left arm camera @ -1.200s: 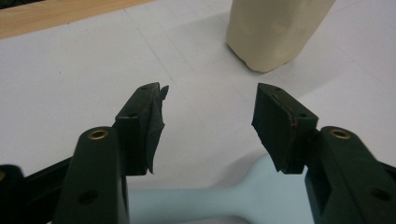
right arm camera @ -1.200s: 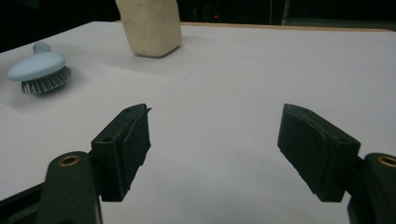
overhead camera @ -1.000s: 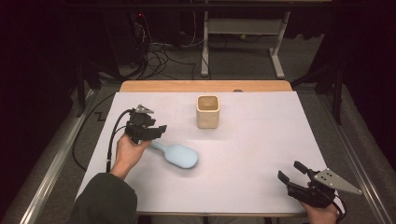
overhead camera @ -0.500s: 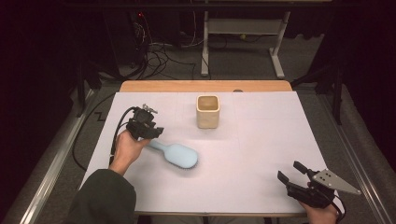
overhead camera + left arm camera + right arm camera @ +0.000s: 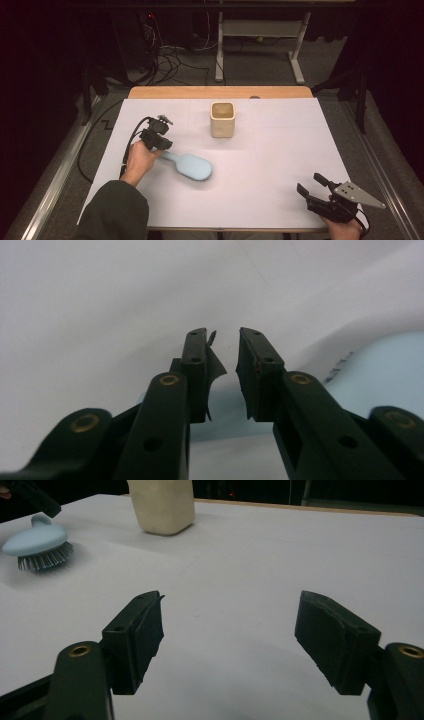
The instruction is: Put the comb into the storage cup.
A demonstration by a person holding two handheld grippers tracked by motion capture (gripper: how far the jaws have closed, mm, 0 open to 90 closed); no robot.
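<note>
Hairbrush (image 5: 187,167) lies bristles-down on the white table (image 5: 280,165), left of centre. My left gripper (image 5: 159,144) has just been closing on its slim handle: light, rigid, slippery plastic. My right gripper (image 5: 316,191) rests open.

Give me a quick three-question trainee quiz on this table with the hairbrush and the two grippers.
1. True or false: the light blue hairbrush lies with its bristles facing up.
2. Which part of the hairbrush is the left gripper at? A: the head. B: the handle. C: the bristles.
3. In a few words, how do the jaws of the right gripper stand?

Key:
1. False; the bristles face down.
2. B; its jaws have just been closing, with the handle between them.
3. Open, with nothing between them.
</note>
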